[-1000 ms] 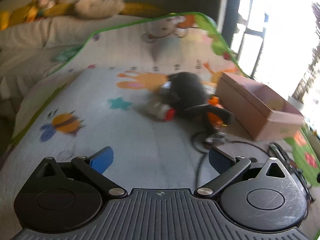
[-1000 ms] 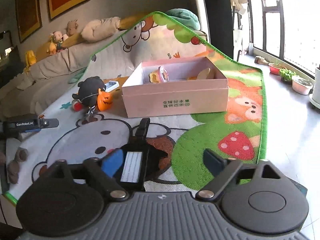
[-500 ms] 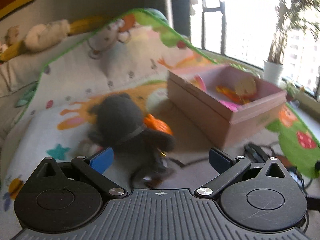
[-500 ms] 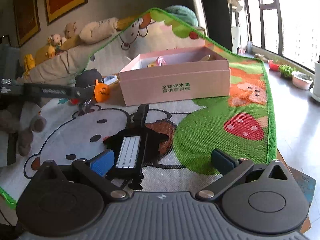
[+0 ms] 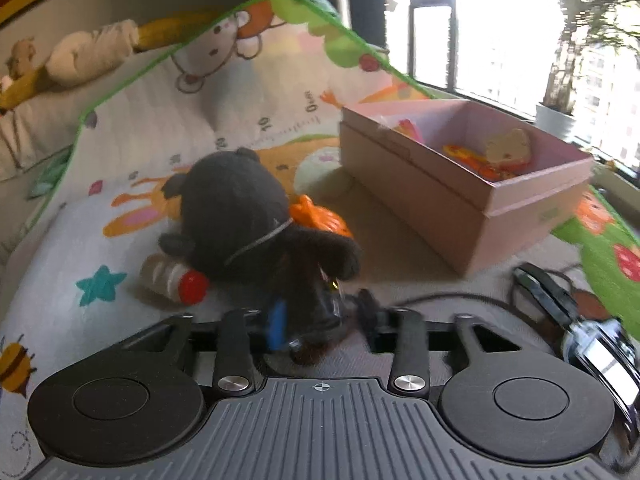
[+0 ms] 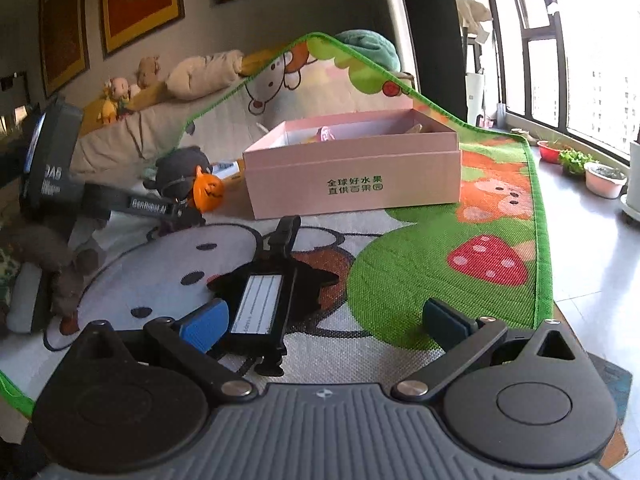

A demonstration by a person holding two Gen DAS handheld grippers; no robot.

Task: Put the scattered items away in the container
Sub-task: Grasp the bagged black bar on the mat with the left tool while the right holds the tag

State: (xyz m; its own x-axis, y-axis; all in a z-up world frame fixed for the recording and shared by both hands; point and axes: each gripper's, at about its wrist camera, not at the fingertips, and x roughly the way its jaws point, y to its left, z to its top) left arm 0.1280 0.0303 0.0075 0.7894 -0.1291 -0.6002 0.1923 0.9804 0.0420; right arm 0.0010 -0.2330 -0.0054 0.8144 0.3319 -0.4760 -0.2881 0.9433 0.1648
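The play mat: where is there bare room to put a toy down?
The green patch between the pink box and the right tool is bare. So is the white stretch left of the black plush toy. Between plush and box it is crowded.

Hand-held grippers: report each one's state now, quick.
Left hand-held gripper: shut on the lower end of the black plush toy.
Right hand-held gripper: open, holding nothing; the black luggage tag lies beneath it.

A black plush toy [image 5: 236, 204] with an orange pumpkin charm [image 5: 320, 220] lies on a green-edged cartoon-animal play mat [image 6: 420, 272] beside a pale pink cardboard box [image 6: 356, 184] printed with green characters.
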